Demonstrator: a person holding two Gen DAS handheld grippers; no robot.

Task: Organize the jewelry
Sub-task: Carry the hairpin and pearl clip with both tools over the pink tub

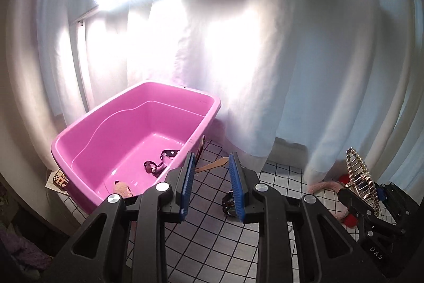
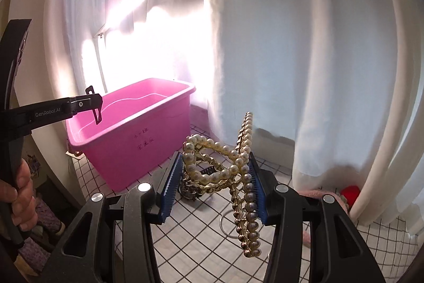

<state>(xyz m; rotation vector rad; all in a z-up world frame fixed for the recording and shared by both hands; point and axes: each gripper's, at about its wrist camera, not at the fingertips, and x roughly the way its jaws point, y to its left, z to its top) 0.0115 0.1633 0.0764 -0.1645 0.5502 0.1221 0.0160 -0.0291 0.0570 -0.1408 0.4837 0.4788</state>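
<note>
The right gripper [image 2: 216, 186] is clamped on a pearl hair clip [image 2: 238, 177], held above the checked cloth [image 2: 190, 230]. The left gripper [image 1: 212, 184] holds nothing, its jaws slightly apart. Farther off to the left, the pink tub [image 1: 87, 150] holds a dark hair tie [image 1: 159, 163], before white curtains [image 1: 291, 70].
</note>
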